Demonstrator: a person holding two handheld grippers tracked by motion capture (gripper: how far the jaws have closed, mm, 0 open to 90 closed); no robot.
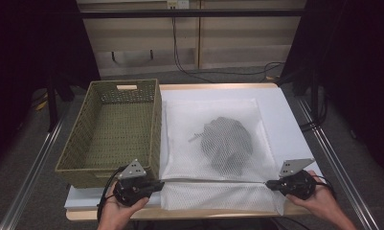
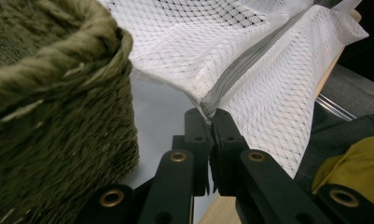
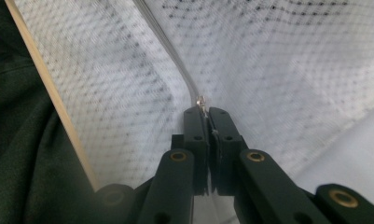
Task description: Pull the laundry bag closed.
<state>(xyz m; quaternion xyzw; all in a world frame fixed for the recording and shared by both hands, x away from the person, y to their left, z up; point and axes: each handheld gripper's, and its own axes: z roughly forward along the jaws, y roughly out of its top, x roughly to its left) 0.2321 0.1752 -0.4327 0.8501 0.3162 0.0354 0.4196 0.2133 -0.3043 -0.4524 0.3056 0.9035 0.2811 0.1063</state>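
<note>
A white mesh laundry bag point(image 1: 213, 120) lies flat on the table with a dark garment point(image 1: 226, 141) inside it. Its grey zipper point(image 1: 213, 181) runs along the near side. My left gripper point(image 1: 161, 183) is shut on the zipper's left end, beside the basket corner; in the left gripper view the jaws point(image 2: 211, 114) pinch the bag's seam point(image 2: 254, 60). My right gripper point(image 1: 267, 183) is shut at the zipper's right end. The right gripper view shows its jaws point(image 3: 207, 112) clamped on the small metal zipper pull point(image 3: 202, 100).
An olive woven basket point(image 1: 113, 134) stands empty at the left, close against the bag and my left gripper point(image 2: 58, 116). A white sheet point(image 1: 280, 110) covers the wooden table, whose front edge point(image 1: 189, 214) is just below the bag. Metal rails flank the table.
</note>
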